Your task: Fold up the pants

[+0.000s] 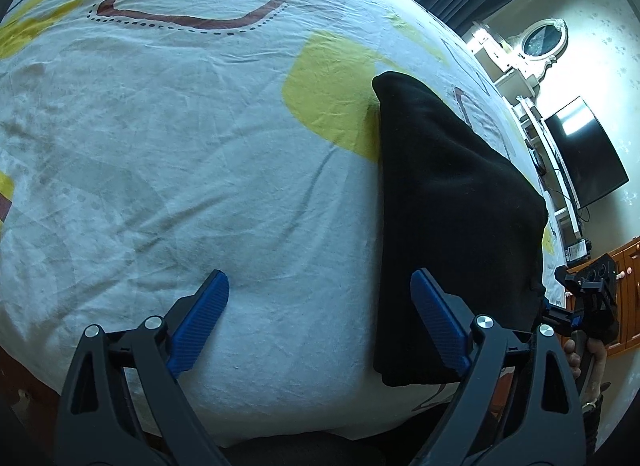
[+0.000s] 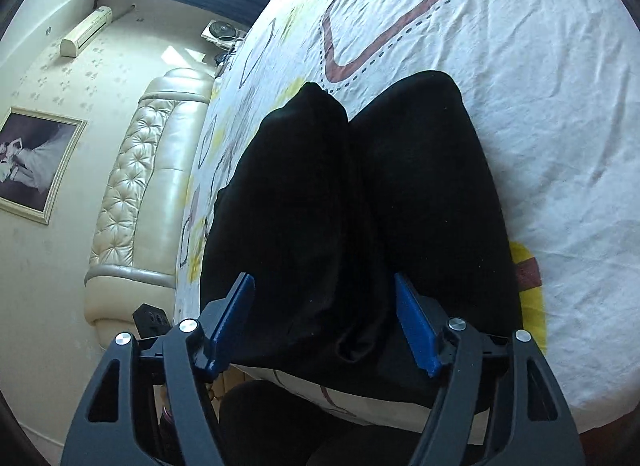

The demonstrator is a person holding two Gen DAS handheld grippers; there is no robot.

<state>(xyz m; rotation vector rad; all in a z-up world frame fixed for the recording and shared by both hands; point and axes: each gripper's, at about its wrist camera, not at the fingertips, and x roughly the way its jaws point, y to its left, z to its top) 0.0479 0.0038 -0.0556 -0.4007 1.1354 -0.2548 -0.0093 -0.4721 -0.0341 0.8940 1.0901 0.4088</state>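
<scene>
While unheld, pants [image 2: 360,205] on bedsheet [image 1: 160,145]

A white bedsheet [image 1: 200,145] with yellow patches and brown outlined shapes covers the bed. Beside it stands a cream tufted headboard [image 2: 132,185], with a framed picture [image 2: 36,165] on the wall. Elsewhere: a dark television [image 1: 588,153] and an oval mirror [image 1: 542,39].

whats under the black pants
The pants lie on a patterned bedsheet, white with yellow patches and brown outlines. The sheet shows all around them; the part right beneath is covered, so anything there can't be seen.
</scene>
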